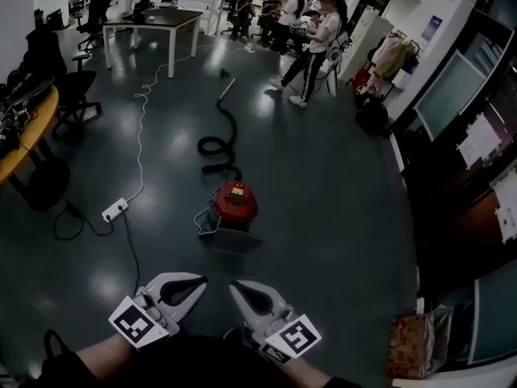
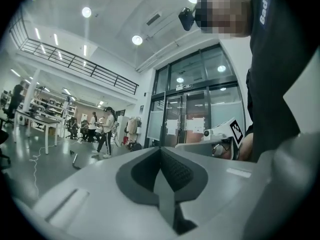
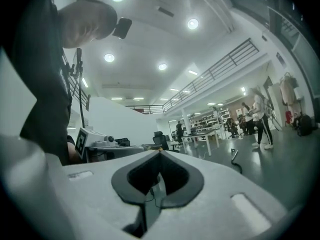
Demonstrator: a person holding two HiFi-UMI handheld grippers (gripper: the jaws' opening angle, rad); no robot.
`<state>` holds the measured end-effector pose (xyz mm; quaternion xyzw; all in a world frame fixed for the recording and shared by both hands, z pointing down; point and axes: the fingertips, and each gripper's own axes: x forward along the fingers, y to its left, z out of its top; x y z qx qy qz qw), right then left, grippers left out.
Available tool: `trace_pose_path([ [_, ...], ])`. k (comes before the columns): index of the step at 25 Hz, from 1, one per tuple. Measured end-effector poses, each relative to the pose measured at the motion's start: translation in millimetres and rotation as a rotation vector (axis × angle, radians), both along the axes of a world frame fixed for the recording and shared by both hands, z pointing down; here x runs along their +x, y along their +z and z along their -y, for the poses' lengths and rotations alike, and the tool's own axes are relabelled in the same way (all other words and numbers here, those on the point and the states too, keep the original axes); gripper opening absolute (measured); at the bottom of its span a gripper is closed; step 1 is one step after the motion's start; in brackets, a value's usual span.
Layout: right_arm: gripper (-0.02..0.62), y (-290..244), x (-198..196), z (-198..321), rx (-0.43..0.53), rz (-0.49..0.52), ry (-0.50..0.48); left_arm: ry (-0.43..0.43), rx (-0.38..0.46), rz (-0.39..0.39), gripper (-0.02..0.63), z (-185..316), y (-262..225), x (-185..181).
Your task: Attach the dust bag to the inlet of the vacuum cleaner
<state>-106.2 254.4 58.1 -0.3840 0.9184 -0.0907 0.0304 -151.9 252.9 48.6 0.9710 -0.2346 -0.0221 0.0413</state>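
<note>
The red vacuum cleaner point(image 1: 234, 203) stands on the dark floor a little way ahead in the head view. Its black hose point(image 1: 216, 145) coils away behind it toward a wand point(image 1: 227, 87). I see no dust bag in either gripper. My left gripper point(image 1: 202, 280) and right gripper point(image 1: 234, 286) are held side by side near the bottom edge, short of the vacuum, tips angled toward each other. Both are shut with nothing between the jaws. In the left gripper view the left gripper point(image 2: 160, 148) has its jaws closed tight, and in the right gripper view the right gripper point(image 3: 160, 153) is likewise closed.
A white power strip point(image 1: 115, 209) with cables lies left of the vacuum. An orange desk point(image 1: 34, 128) and office chairs point(image 1: 77, 87) line the left side, and a table point(image 1: 166, 18) stands far back. Several people point(image 1: 311, 39) are at the far end. A brown bag point(image 1: 412, 344) sits at lower right.
</note>
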Motion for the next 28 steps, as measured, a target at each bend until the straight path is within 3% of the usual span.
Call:
trace_pose_path([
  [12, 0.002, 12, 14, -15, 0.000, 0.007, 0.021, 0.044, -0.013, 0.034, 0.002, -22, 10, 27],
  [28, 0.003, 16, 13, -21, 0.002, 0.008, 0.036, 0.041, -0.014, 0.046, 0.002, -28, 12, 26],
])
